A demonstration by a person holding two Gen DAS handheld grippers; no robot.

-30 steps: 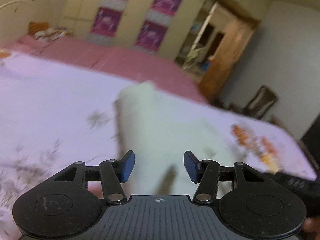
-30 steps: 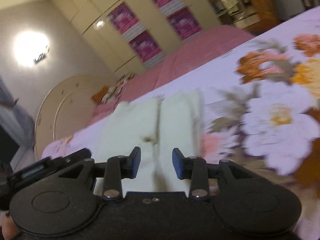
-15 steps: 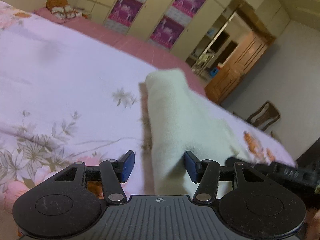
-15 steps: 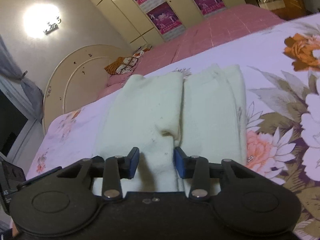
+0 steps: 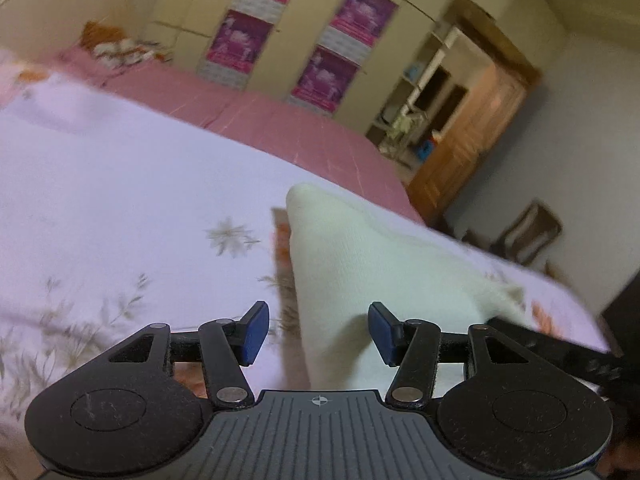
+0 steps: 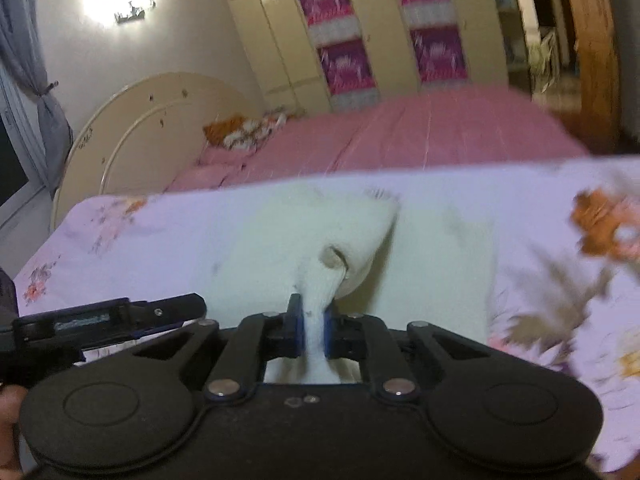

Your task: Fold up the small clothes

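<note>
Now right gripper (image 6: 313,330) clamped on cream garment (image 6: 320,240), previously open, left gripper (image 5: 318,334) unchanged

Your right tongs (image 6: 313,330) pinch a raised bunch of the cream garment (image 6: 304,236), blue pads (image 6: 298,330) pressed to the fabric. The garment lies on the floral bedsheet (image 6: 560,280); the left tongs' body (image 6: 108,322) shows at lower left.

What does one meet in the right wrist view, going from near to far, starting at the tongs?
Right tongs → cream garment → floral sheet → pink bedspread → wardrobe doors.
</note>
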